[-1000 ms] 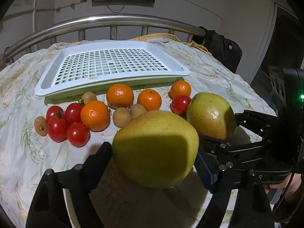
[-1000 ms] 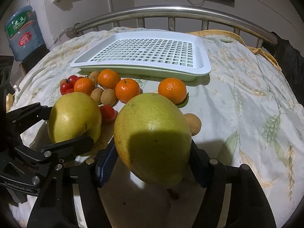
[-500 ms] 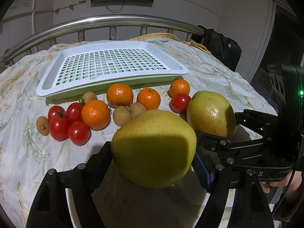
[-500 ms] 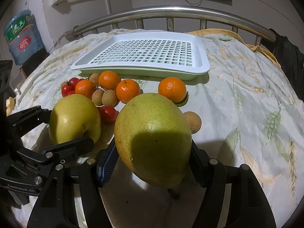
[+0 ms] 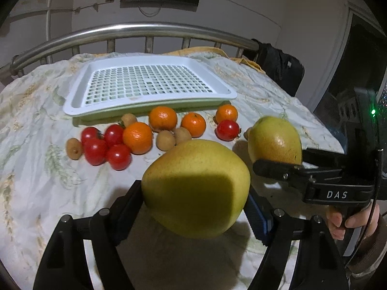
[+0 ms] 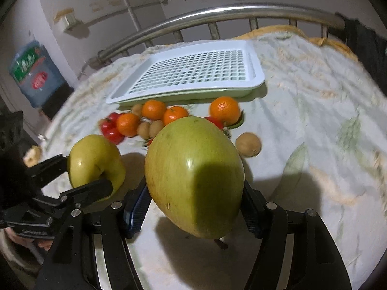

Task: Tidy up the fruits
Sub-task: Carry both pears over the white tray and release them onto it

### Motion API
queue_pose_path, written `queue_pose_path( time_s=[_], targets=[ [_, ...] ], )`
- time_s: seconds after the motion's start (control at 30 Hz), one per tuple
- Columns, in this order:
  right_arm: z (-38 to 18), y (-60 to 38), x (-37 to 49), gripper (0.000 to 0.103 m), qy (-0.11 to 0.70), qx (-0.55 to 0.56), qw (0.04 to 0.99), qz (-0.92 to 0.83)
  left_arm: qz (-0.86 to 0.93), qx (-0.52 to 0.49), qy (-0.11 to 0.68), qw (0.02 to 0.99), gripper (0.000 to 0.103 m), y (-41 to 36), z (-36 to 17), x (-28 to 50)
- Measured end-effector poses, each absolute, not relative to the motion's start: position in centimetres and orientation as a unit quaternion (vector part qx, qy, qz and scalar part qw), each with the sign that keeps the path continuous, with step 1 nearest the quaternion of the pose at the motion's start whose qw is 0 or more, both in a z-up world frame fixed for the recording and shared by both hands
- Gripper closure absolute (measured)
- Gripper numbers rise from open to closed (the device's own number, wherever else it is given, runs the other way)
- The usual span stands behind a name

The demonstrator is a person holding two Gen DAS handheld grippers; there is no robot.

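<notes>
gripping a big yellow pear (image 5: 196,188), the left gripper (image 5: 196,193) is pinching it between its two pads, jaws standing wide around the fruit's sides. the pear is sitting above the cloth (image 5: 36,181), casting a shadow beneath it. in the right wrist view the same pear (image 6: 95,162) is showing at the left, clamped by the left gripper (image 6: 92,174).

clamping a second, greener pear (image 6: 194,178), the right gripper (image 6: 194,193) is pressing its blue-edged pads against both flanks, jaws about half spread. this pear is hanging clear of the cloth (image 6: 314,133) too, its stem end pointing down toward its own shadow. from the left wrist view it (image 5: 275,140) is appearing to the right, held in the right gripper (image 5: 278,159), with a hand (image 5: 348,220) wrapping the handle.

lying beyond both pears, a loose group of fruit is resting on the cloth: four oranges (image 5: 137,137), several tomatoes (image 5: 118,155) bunched at the left plus one (image 5: 227,130) near the right, and small brown fruits (image 5: 165,140) scattered among them. one brown fruit (image 6: 248,144) is sitting apart, just right of the greener pear.

standing behind the fruit, a white slotted tray (image 5: 150,99) is lying empty near the metal rail (image 5: 121,32).
</notes>
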State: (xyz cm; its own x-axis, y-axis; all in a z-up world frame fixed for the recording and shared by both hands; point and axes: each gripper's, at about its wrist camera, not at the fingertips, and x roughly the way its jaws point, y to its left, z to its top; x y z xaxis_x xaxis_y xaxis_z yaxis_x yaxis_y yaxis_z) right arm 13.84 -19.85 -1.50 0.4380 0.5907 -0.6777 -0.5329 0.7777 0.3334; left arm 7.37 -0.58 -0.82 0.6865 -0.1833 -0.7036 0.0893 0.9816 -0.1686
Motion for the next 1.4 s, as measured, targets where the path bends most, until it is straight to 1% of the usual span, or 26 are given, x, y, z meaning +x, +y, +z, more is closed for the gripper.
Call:
queue_pose_path(
  time_s=[0.17,0.33,0.5,0.7,0.87,1.1,1.23,1.4],
  targets=[
    [-1.7,-19.5,13.0,0.037,0.424,0.035,0.839,0.339,-0.073,-0.062,0.376,0.922,0.023,0.4,0.5,6.2],
    [0.5,-19.4,13.0,0.037,0.402,0.035,0.848,0.343,-0.067,-0.067,0.361,0.928,0.023,1.6,2.6,6.4],
    [3.9,-18.3,15.1,0.037,0.372,0.027,0.863,0.340,-0.051,-0.065,0.337,0.938,0.023,3.0,5.5,9.1],
    [6.5,-16.0,20.5,0.037,0.363,0.028,0.874,0.322,-0.015,-0.052,0.340,0.939,0.023,4.5,6.9,14.9],
    [6.9,-13.6,25.7,0.037,0.373,0.026,0.879,0.296,0.015,-0.055,0.365,0.929,0.023,6.3,6.0,19.8],
    [4.9,-9.7,32.9,0.037,0.414,0.014,0.871,0.264,0.051,-0.070,0.403,0.911,0.023,9.1,3.0,25.8],
    [3.2,-7.7,35.4,0.037,0.429,0.003,0.869,0.247,0.072,-0.072,0.420,0.902,0.023,10.2,1.2,28.4],
    [2.1,-5.8,37.4,0.037,0.437,-0.017,0.870,0.227,0.091,-0.080,0.421,0.899,0.023,11.0,0.2,30.4]
  ],
)
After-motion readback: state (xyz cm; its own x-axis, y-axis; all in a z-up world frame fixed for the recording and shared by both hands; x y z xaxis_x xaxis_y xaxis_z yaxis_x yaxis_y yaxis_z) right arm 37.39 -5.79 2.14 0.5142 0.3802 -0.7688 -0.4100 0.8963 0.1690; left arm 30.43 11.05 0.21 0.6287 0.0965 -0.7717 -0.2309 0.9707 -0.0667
